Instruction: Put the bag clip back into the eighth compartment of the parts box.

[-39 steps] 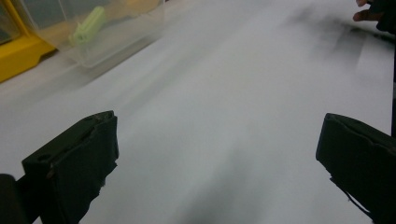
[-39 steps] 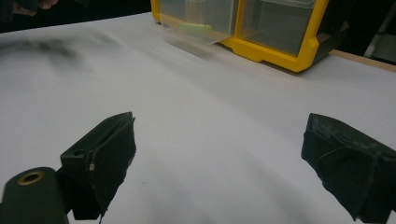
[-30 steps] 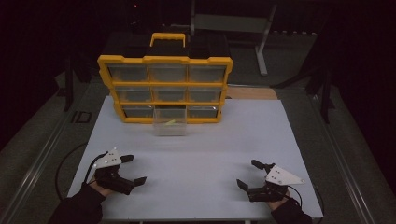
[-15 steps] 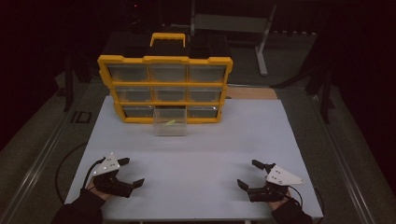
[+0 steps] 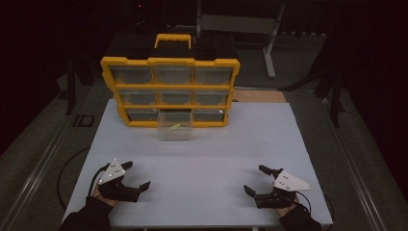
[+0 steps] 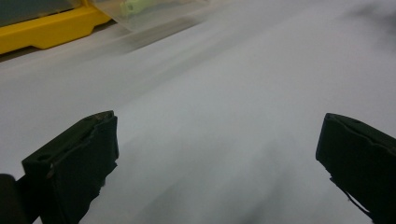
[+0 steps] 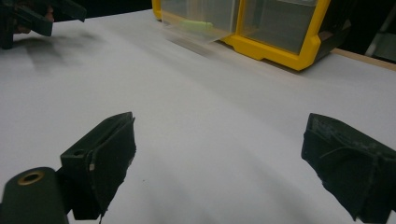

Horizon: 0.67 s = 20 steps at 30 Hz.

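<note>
Your table (image 5: 202, 159) looks matt white and smooth. The organizer (image 5: 169, 91) is glossy yellow plastic with clear plastic drawers; the pulled-out drawer (image 5: 175, 127) looks translucent. Your gripper pads (image 7: 107, 158) look matt black and slightly rough.

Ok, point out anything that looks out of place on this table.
One thing: the organizer's bottom-middle drawer is pulled out over the table, with a small green item inside. The other drawers sit flush. Both grippers, left and right, are open.
</note>
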### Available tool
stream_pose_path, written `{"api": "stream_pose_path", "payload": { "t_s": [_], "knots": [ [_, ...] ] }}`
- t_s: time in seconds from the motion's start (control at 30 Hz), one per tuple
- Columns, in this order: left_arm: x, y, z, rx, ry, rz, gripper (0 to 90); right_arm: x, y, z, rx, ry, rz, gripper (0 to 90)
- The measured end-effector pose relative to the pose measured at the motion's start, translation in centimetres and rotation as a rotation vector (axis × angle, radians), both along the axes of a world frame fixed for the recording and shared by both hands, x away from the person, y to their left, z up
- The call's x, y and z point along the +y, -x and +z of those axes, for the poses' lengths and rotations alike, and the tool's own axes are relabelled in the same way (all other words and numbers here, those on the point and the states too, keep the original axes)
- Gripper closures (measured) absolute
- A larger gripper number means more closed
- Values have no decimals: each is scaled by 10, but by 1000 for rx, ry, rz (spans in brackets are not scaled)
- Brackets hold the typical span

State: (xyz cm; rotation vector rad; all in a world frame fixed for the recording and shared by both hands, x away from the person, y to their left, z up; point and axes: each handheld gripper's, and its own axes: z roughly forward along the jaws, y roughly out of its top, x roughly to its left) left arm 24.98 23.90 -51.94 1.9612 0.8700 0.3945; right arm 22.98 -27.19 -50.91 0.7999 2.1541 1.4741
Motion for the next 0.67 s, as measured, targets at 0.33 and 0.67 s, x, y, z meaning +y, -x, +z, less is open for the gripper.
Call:
{"api": "stream_pose_path", "payload": {
  "t_s": [0.33, 0.67],
  "knots": [
    [1, -1, -2, 16, -1, -3, 2, 0, 0, 0, 3, -3, 0, 96],
    [1, -1, -3, 24, 11, -10, 2, 0, -1, -1, 4, -1, 1, 96]
  ]
}}
